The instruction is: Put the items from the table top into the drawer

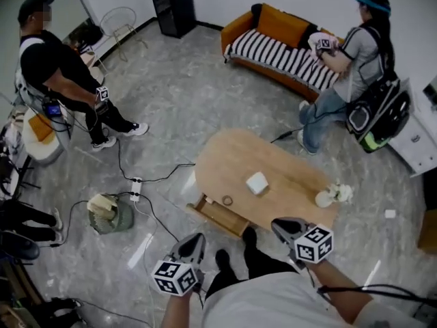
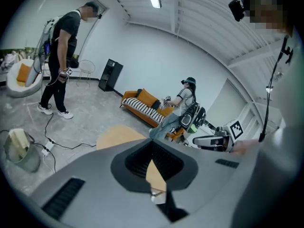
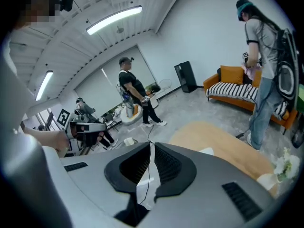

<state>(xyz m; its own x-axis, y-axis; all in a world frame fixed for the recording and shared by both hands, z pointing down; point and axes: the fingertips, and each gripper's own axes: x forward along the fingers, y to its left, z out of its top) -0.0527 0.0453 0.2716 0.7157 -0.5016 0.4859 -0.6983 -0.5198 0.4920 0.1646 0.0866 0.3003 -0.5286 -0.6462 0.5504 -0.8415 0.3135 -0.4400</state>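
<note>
Room: grey stone-look floor [image 1: 171,94], an orange sofa [image 1: 276,22] with a striped cover by the far wall. One person [image 1: 58,70] stands at the left and a second person [image 1: 355,60] bends at the sofa's right end.
Bench [image 1: 225,159]: oval, pale wood, standing mid-floor just ahead of both grippers.
Left gripper [image 1: 194,240]: clenched, with the jaw tips meeting and nothing between them. It hovers above the floor near the bench's near-left side, apart from every item.
Right gripper [image 1: 287,225]: also clenched, with only a thin slit between the pads and nothing gripped. It hovers just off the bench's near edge, touching nothing.
Drawer [image 1: 220,217]: pulled out from the bench's near-left edge, below the top. Its wooden bottom shows; whether anything small lies in it cannot be told.
White box [image 1: 257,182]: square, lying flat on the bench top near the middle, between the ring and the vase.
Ring [image 1: 227,201]: small and roll-like, flat on the bench top just beside the edge above the drawer.
Vase [image 1: 323,199]: white, upright at the bench's right end, holding pale flowers [image 1: 341,193].
Bin [image 1: 109,214]: on the floor left of the bench, holding something pale. A power strip [image 1: 135,188] with cables lies near it.
</note>
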